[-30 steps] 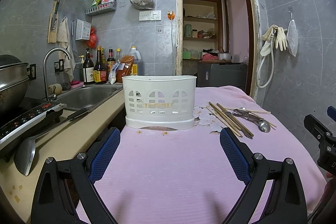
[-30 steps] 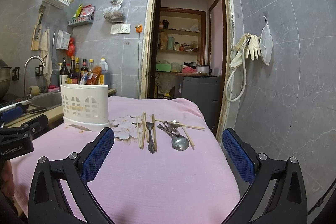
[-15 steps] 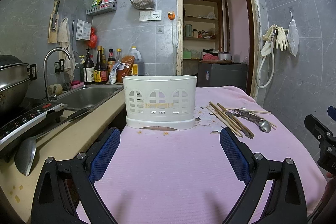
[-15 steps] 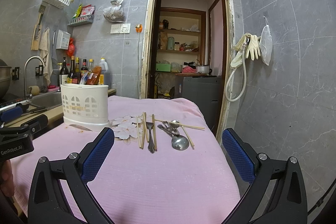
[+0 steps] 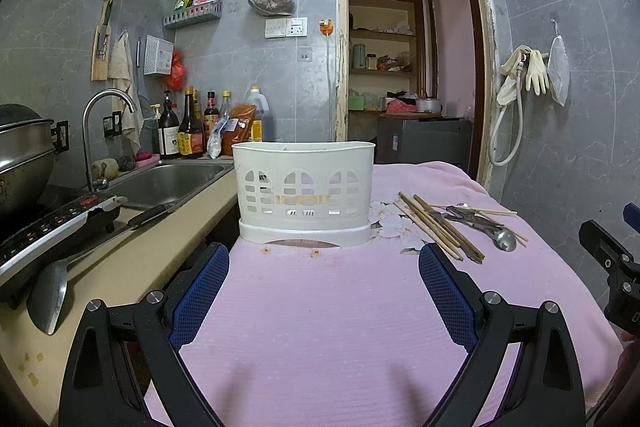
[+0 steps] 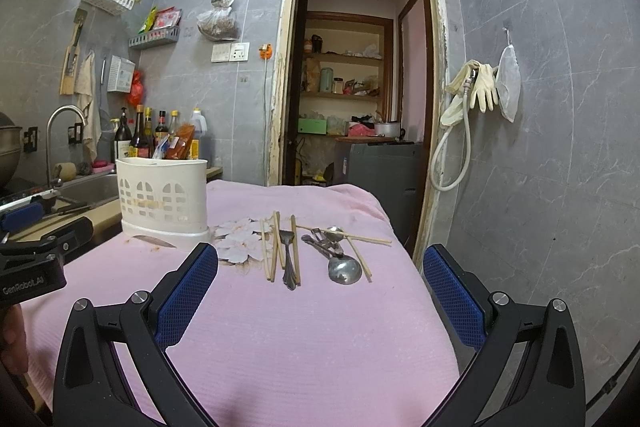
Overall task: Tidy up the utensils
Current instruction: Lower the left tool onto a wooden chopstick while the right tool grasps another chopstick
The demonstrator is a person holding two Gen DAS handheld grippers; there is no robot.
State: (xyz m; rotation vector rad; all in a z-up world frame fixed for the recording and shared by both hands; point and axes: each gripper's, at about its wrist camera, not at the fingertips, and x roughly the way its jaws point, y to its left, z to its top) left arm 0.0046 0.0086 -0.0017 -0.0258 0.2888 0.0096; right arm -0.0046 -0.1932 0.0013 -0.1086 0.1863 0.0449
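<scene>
A white slotted utensil holder (image 5: 303, 187) stands upright on the pink cloth; it also shows in the right wrist view (image 6: 162, 201). To its right lie several wooden chopsticks (image 5: 438, 227), a fork (image 6: 289, 259) and metal spoons (image 6: 343, 267), loose on the cloth. My left gripper (image 5: 323, 291) is open and empty, in front of the holder. My right gripper (image 6: 320, 293) is open and empty, in front of the chopsticks (image 6: 276, 247) and spoons.
The pink cloth (image 5: 320, 327) covers a table. Left of it run a counter with a sink (image 5: 160, 183), a ladle (image 5: 52, 291), an induction cooker (image 5: 48, 227) and bottles (image 5: 188, 131). A doorway (image 6: 352, 87) is behind. The table drops off at right.
</scene>
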